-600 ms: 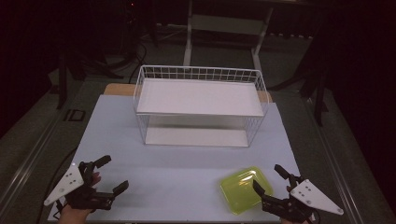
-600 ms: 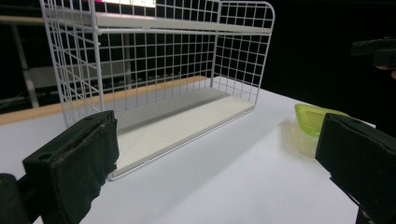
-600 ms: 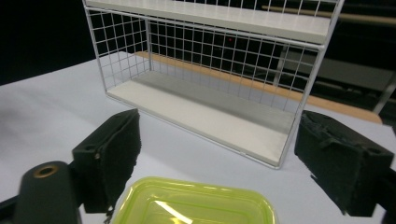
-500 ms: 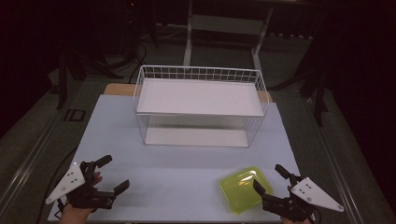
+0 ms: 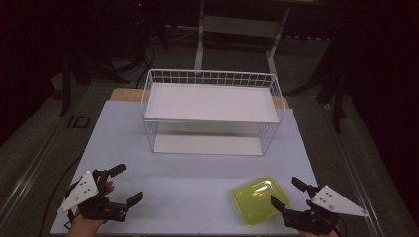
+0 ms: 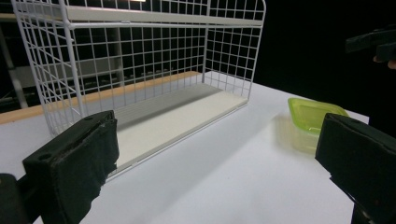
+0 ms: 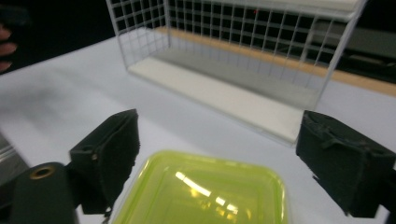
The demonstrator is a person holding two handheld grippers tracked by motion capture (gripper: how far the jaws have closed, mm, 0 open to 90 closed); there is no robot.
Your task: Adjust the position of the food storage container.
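A yellow-green square plastic container (image 5: 257,200) lies on the white table near its front right. My right gripper (image 5: 285,191) is just to the right of it, open, jaws level and apart from it. In the right gripper view the container (image 7: 201,196) lies low between the wide jaws of my right gripper (image 7: 215,158), untouched. My left gripper (image 5: 129,183) hovers open at the front left, nothing in it. From my left gripper (image 6: 215,177) the container (image 6: 313,114) is seen farther off to the right.
A white wire rack (image 5: 210,116) with a lower and an upper shelf stands at the back middle of the table (image 5: 197,168), its open side facing me. The rack (image 6: 140,60) is close ahead of the left gripper. Dark floor and stands surround the table.
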